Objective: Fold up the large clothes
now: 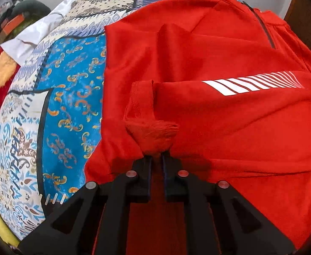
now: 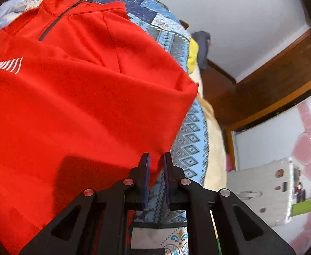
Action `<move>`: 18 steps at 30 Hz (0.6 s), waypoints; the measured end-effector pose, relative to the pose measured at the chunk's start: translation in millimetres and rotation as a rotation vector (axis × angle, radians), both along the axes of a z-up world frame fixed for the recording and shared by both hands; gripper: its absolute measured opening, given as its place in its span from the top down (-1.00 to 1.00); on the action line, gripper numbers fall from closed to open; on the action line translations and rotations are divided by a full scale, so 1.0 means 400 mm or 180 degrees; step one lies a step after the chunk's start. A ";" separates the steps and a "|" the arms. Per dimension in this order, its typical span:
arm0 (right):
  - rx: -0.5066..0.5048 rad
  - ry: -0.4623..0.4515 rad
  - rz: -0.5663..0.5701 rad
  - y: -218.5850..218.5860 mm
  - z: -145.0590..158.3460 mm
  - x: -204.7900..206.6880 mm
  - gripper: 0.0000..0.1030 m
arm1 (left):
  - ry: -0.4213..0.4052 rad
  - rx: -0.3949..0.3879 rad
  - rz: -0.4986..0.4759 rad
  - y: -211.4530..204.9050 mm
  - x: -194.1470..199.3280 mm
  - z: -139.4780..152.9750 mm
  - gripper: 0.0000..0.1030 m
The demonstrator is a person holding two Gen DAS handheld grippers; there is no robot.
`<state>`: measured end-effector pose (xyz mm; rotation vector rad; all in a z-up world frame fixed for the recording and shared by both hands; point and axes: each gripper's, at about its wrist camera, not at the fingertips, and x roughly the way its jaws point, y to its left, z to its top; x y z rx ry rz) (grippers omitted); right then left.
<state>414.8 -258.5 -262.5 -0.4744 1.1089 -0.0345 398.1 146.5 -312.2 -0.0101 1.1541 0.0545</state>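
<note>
Left gripper (image 1: 156, 156) is pinching the cuff (image 1: 147, 125) of a red zip-neck pullover (image 1: 229, 116) on the patterned bedspread (image 1: 70, 97); right gripper (image 2: 156, 158) is pressed together on its hem edge (image 2: 155, 165).

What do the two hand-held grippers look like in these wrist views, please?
Both look alike. The left hand-held gripper and the right hand-held gripper are matte black, with two narrow, flat fingers faced with dark blue pads. Behind them, angular black linkage arms with triangular cut-outs fan outward, pinned by round silver rivets. No cables, markings, hands or sleeves are visible.
</note>
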 end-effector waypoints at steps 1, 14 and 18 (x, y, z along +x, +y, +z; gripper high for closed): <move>0.0063 0.0008 -0.0029 -0.010 0.002 0.000 0.86 | 0.0007 -0.0026 -0.0004 0.004 -0.004 0.002 0.63; 0.1043 0.0239 -0.0223 -0.107 0.026 0.026 0.86 | -0.0018 -0.0131 0.0116 0.088 -0.008 0.093 -0.18; 0.1572 0.0250 -0.0302 -0.155 0.057 0.023 0.86 | 0.0095 -0.0256 0.0200 0.086 0.050 0.059 -0.21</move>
